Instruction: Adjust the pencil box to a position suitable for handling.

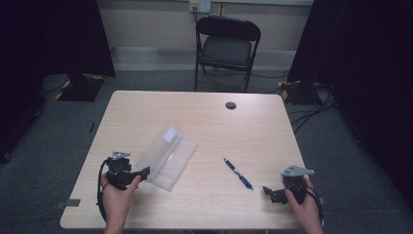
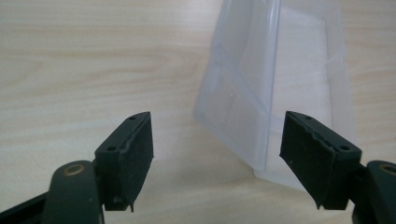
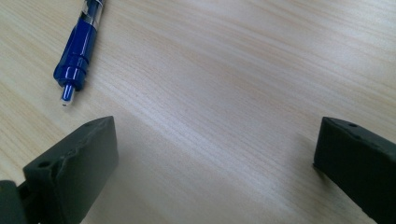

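A clear plastic case point(image 1: 167, 156) lies open near the middle of the wooden table point(image 1: 204, 117). My left gripper point(image 1: 144, 172) is open at the case's near left corner, a hand holding it. In the left gripper view the case point(image 2: 275, 88) stands just ahead of the open left gripper point(image 2: 217, 158), toward its right jaw, with nothing between the jaws. A blue pen point(image 1: 238, 173) lies right of the case. My right gripper point(image 1: 269, 191) rests open near the front right edge, just right of the pen. The right gripper view shows the pen point(image 3: 78, 51) ahead at the upper left of the open right gripper point(image 3: 215, 172).
A round cable hole point(image 1: 231, 105) sits near the table's far edge. A black folding chair point(image 1: 225, 46) stands beyond the table. Cables point(image 1: 311, 109) lie on the grey floor at the right.
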Demonstrator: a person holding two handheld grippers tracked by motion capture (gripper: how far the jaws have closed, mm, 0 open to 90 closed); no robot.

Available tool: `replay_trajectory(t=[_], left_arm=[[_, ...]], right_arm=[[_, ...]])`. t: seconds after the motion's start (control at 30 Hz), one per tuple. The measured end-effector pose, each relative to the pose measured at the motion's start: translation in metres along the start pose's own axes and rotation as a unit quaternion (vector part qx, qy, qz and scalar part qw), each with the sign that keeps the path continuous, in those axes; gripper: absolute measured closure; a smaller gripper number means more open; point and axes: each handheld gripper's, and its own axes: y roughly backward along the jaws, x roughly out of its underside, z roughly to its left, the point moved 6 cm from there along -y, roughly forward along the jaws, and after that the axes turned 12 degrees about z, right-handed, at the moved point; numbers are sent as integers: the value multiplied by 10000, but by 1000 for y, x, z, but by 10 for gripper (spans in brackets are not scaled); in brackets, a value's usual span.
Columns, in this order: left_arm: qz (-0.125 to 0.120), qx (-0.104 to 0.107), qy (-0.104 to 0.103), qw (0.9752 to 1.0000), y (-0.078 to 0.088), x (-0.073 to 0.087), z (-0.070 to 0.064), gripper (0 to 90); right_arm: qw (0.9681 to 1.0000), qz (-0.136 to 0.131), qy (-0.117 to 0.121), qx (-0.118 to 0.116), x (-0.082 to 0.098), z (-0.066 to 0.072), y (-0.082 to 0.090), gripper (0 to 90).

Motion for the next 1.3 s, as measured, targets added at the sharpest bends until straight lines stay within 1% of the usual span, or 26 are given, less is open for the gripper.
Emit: replay_trajectory(t=[0.13, 0.17, 0.27, 0.3, 0.37, 0.43, 0.47, 0.53, 0.57, 0.6, 0.63, 0.67, 0.77, 0.83, 0.9, 1.03, 1.07, 1.1, 1.2, 1.27, 1.3], left_arm=[[23, 123, 51, 9999, -4, 9, -11, 254], [90, 163, 2, 9998, -6, 11, -15, 254], [155, 169, 24, 9997, -11, 14, -20, 258], [146, 188, 84, 9997, -12, 15, -21, 257], [145, 172, 119, 9997, -13, 15, -21, 254], [98, 123, 198, 9997, -16, 13, -22, 254], [76, 151, 219, 9996, -16, 12, -22, 252], [51, 135, 217, 9997, -17, 10, -23, 251], [59, 126, 179, 9997, -18, 9, -24, 253], [48, 86, 211, 9997, -19, 8, -25, 256], [65, 112, 178, 9998, -20, 8, -25, 257], [59, 93, 180, 9998, -21, 7, -26, 259], [69, 129, 203, 9997, -23, 6, -28, 273], [114, 140, 203, 9996, -24, 6, -29, 278], [105, 169, 230, 9995, -26, 6, -30, 281], [200, 126, 161, 9996, -31, 9, -32, 306], [195, 111, 173, 9996, -32, 9, -33, 315], [202, 110, 198, 9995, -33, 9, -32, 320], [261, 34, 171, 9995, -36, 11, -29, 346], [236, -28, 182, 9996, -36, 11, -26, 360], [238, -113, 194, 9995, -35, 10, -22, 360]], right_arm=[[10000, 1, 0, -1, 0, 0, 0, 0], [10000, -3, 7, 1, 0, 0, 0, 0], [10000, -2, 6, 0, 0, 0, 0, 0], [10000, 1, -1, 1, 0, 0, 0, 0], [10000, -1, 4, 1, 0, 0, 0, 0], [10000, 0, 0, -1, 0, 0, 0, 0], [10000, 0, 1, 0, 0, 0, 0, 0], [10000, 1, -1, -1, 0, 0, 0, 0], [10000, 0, 0, 0, 0, 0, 0, 0], [10000, 0, 0, 0, 0, 0, 0, 0], [10000, 1, -1, -1, 0, 0, 0, 0], [10000, -2, 6, 1, 0, 0, 0, 0], [10000, 0, 1, 0, 0, 0, 0, 0], [10000, 1, -1, 0, 0, 0, 0, 0], [10000, 1, -1, 0, 0, 0, 0, 0], [10000, -2, 7, 0, 0, 0, 0, 0], [10000, -2, 7, 1, 0, 0, 0, 0], [10000, 1, -2, -1, 0, 0, 0, 0], [10000, 1, 1, 0, 0, 0, 0, 0], [10000, 0, 1, 0, 0, 0, 0, 0], [10000, 0, 1, -1, 0, 0, 0, 0]])
